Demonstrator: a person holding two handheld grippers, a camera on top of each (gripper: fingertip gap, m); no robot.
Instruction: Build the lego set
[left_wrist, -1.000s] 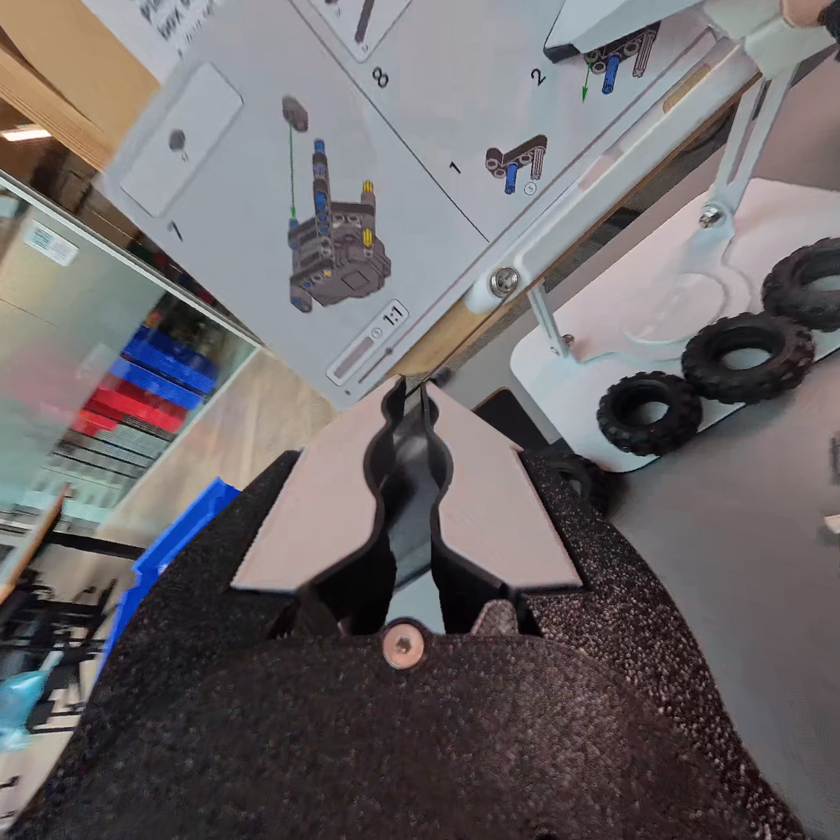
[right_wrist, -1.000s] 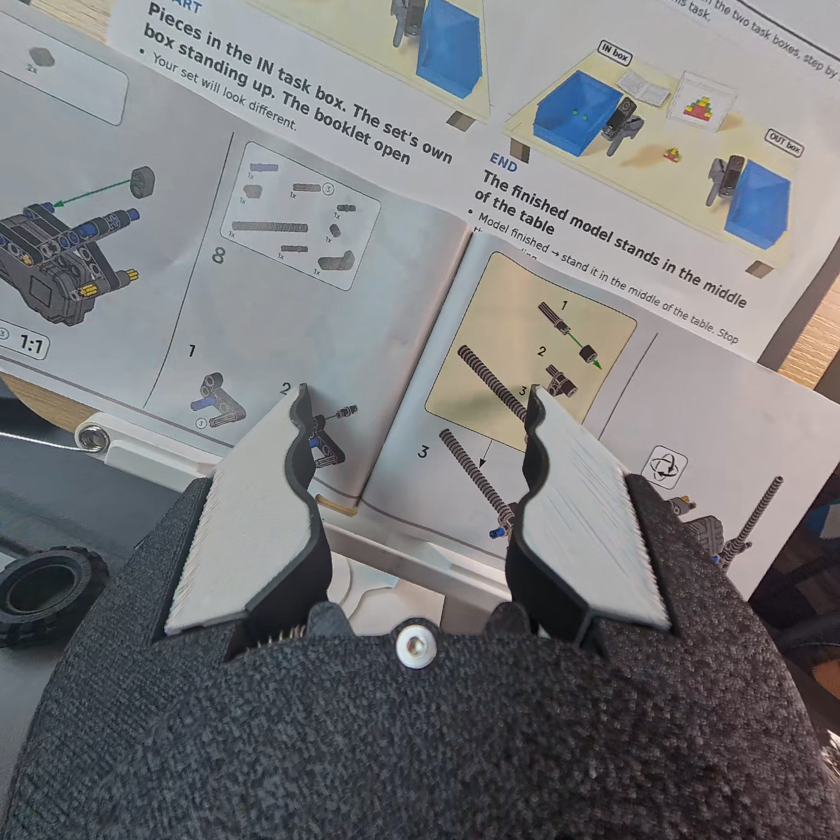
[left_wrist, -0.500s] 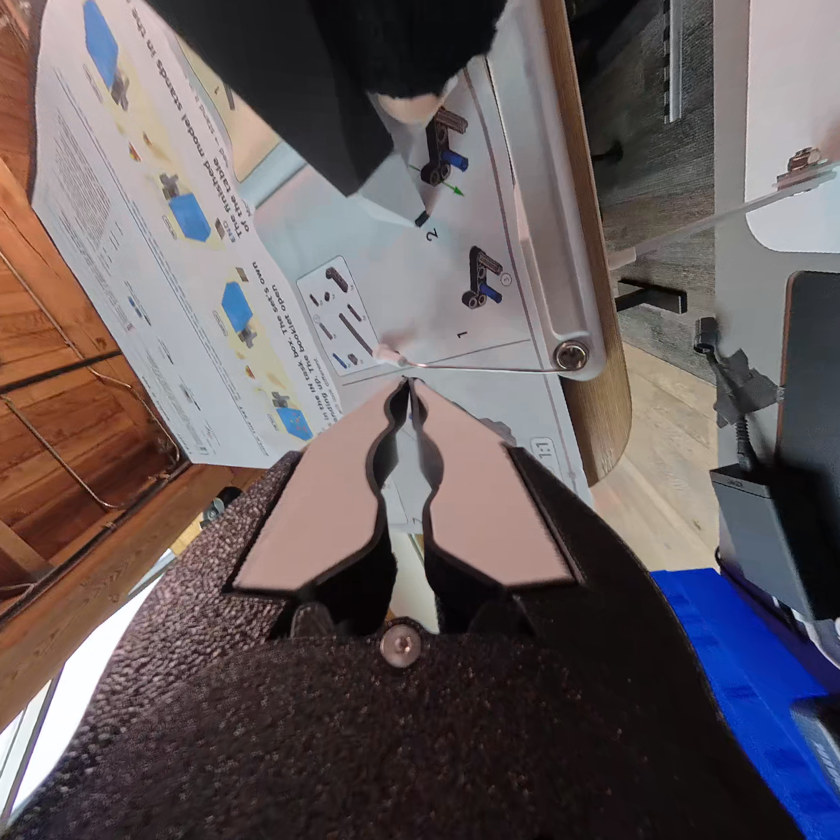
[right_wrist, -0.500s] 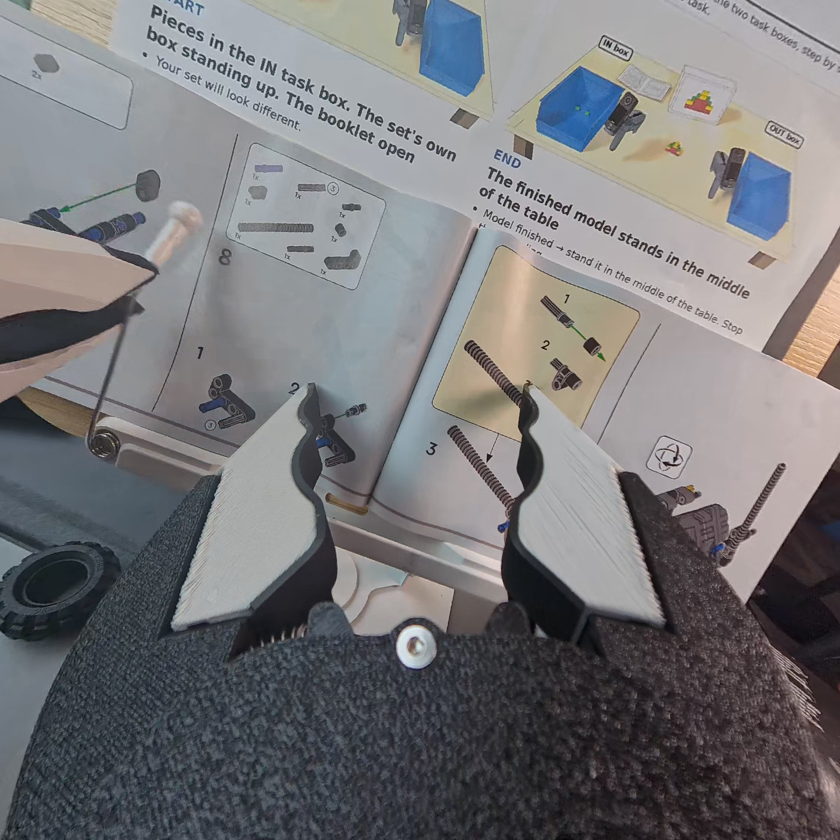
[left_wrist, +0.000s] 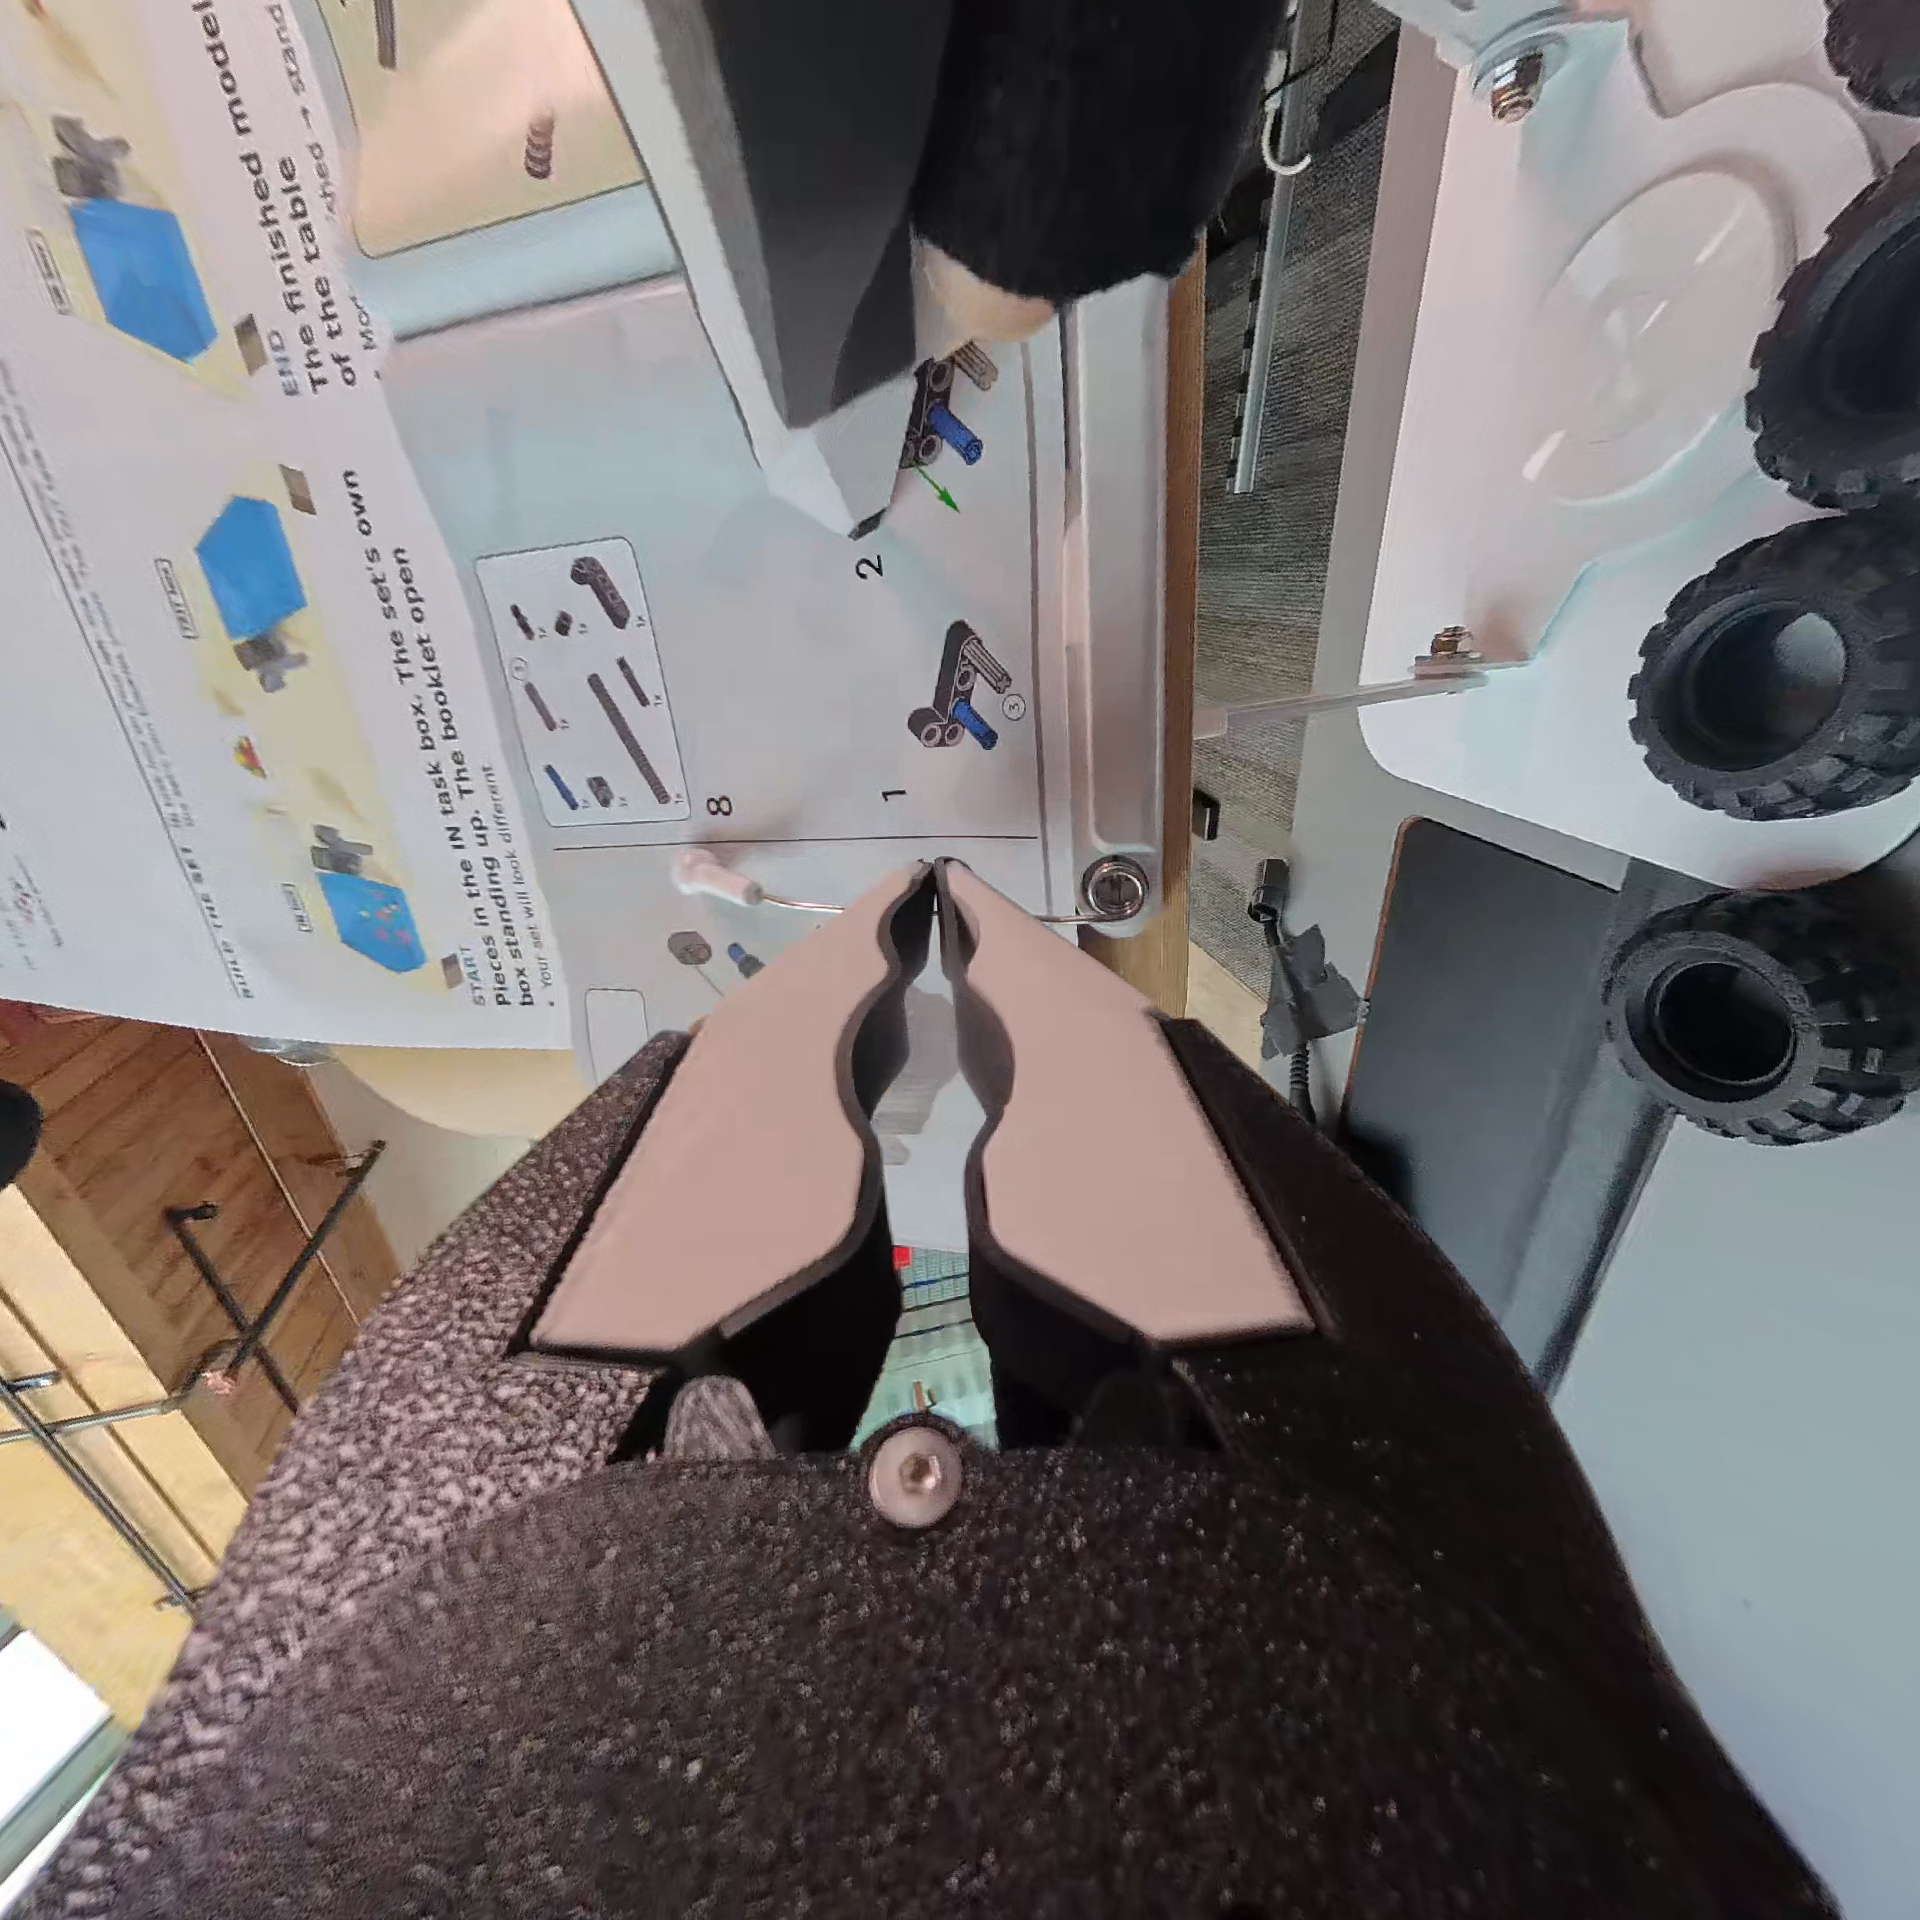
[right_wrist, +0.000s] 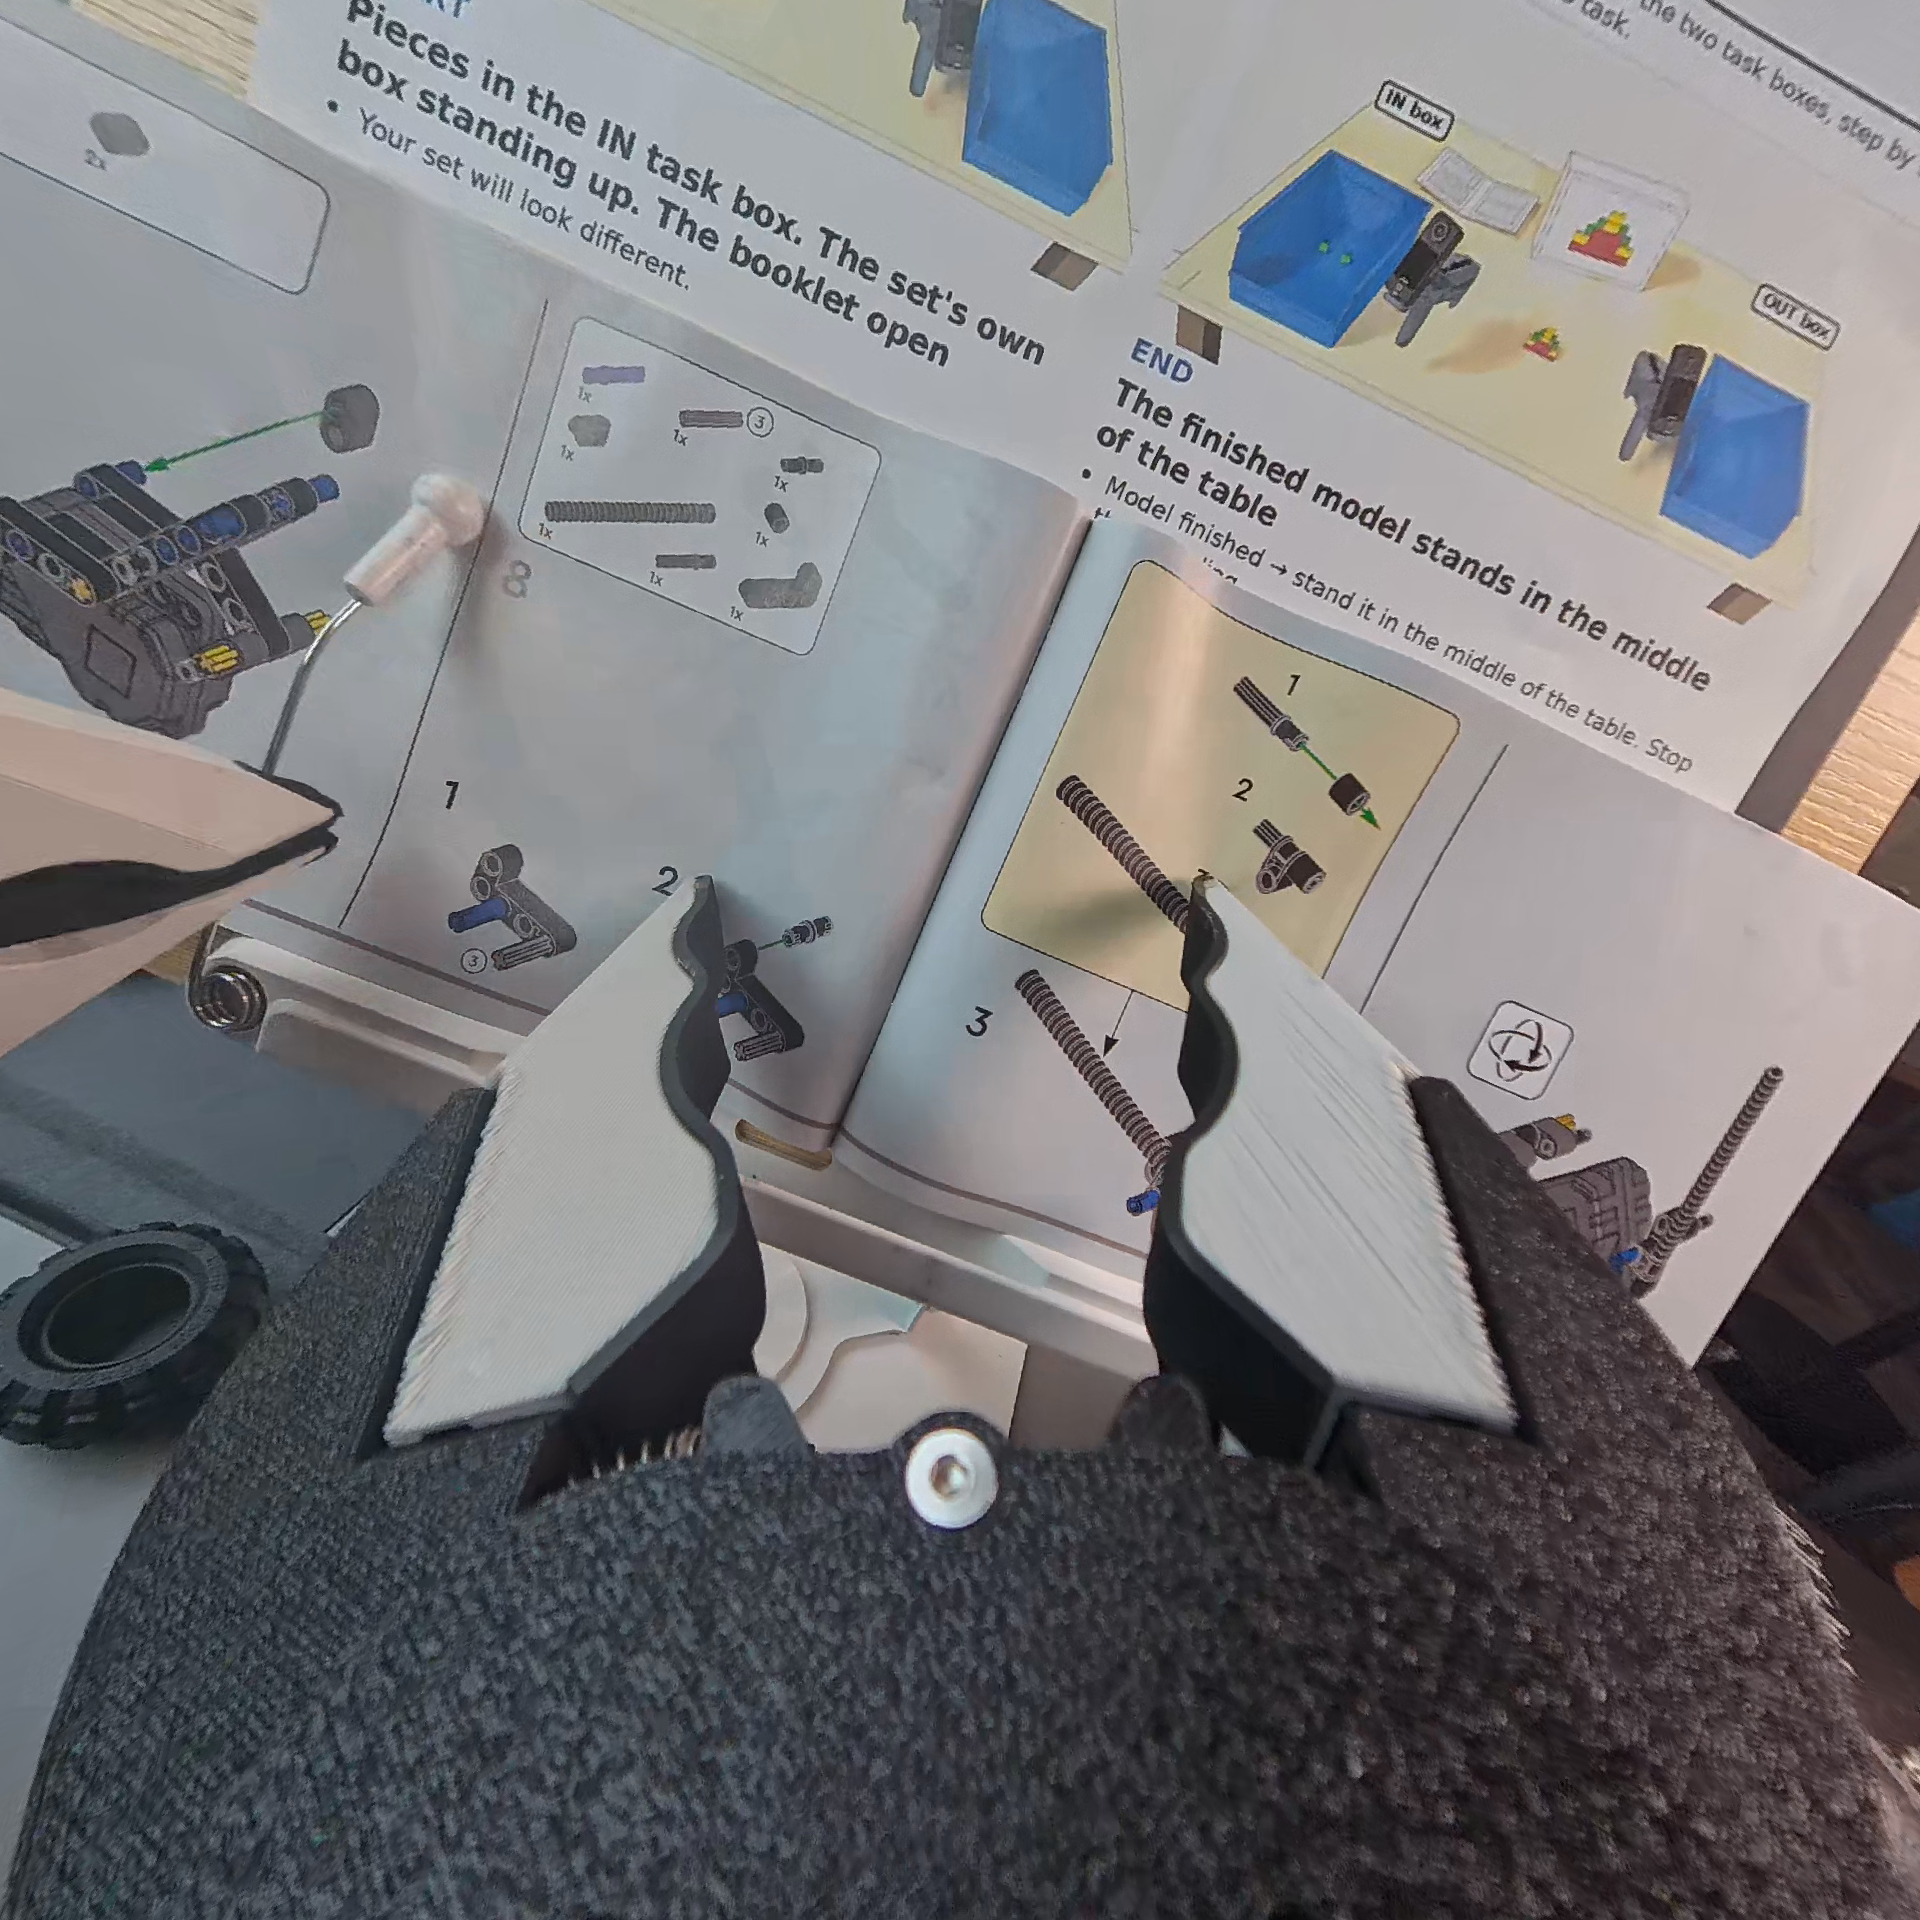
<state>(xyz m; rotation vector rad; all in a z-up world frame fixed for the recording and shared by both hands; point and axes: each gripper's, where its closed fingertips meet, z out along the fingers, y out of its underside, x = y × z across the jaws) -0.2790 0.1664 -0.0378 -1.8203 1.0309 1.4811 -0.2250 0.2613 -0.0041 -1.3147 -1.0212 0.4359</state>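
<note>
The open instruction booklet rests on a white stand; it also shows in the left wrist view. My left gripper is shut on the stand's thin wire page holder, whose white capped end lies against the left page. The left gripper also shows at the left edge of the right wrist view. My right gripper is open and empty, held just in front of the booklet's fold. It shows at the top of the left wrist view.
Three black tyres lie on and beside the stand's white base; one tyre shows in the right wrist view. A printed sheet with blue boxes stands behind the booklet. A dark mat lies on the table.
My left gripper has turned and come to the wire page holder, and the wire has swung up from lying flat onto the left page. My right gripper has hardly moved.
</note>
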